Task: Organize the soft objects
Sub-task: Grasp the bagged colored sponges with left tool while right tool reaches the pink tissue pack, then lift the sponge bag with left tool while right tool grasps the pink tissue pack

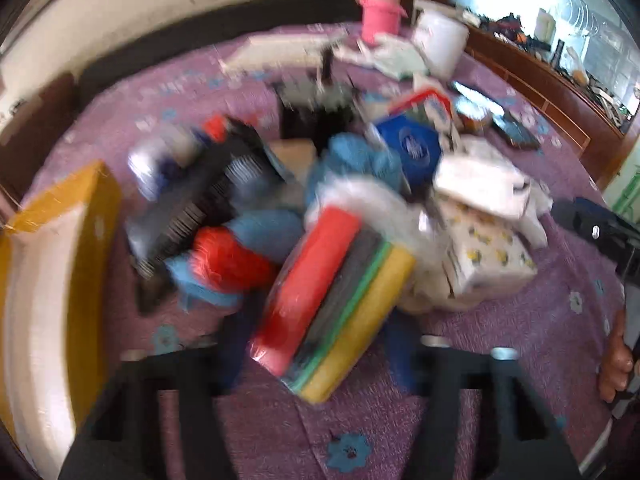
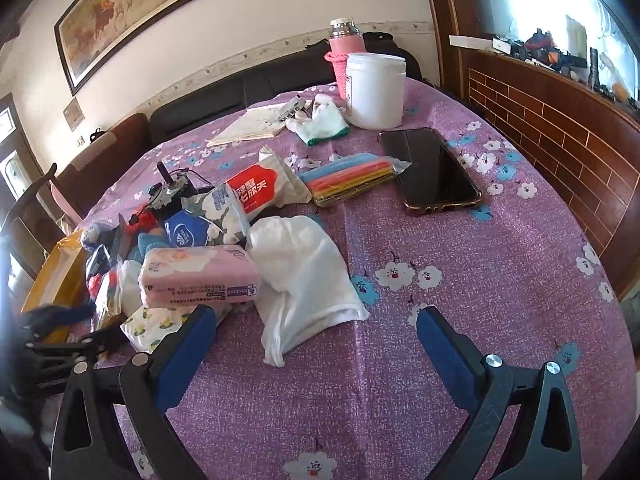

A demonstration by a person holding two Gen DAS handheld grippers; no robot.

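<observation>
The left wrist view is motion-blurred. A plastic-wrapped sponge pack (image 1: 332, 304), with red, grey, green and yellow layers, lies tilted between the fingers of my left gripper (image 1: 320, 352). Both blue pads sit against its sides. Behind it is a pile of soft things: blue and red yarn-like pieces (image 1: 228, 260), a white cloth (image 1: 480, 184) and a patterned tissue pack (image 1: 488, 260). My right gripper (image 2: 316, 316) stands open above the purple tablecloth (image 2: 480, 320), its fingers either side of the white cloth's (image 2: 304, 276) near edge. A pink tissue pack (image 2: 200, 276) lies just left of it.
A yellow box (image 1: 52, 280) stands at the table's left edge. Farther back are a striped sponge pack (image 2: 352, 178), a phone (image 2: 432, 168), a white jar (image 2: 376, 88), a pink flask (image 2: 346, 44), a glove (image 2: 320, 120) and papers (image 2: 256, 124). A hand (image 1: 616, 360) holds the right gripper.
</observation>
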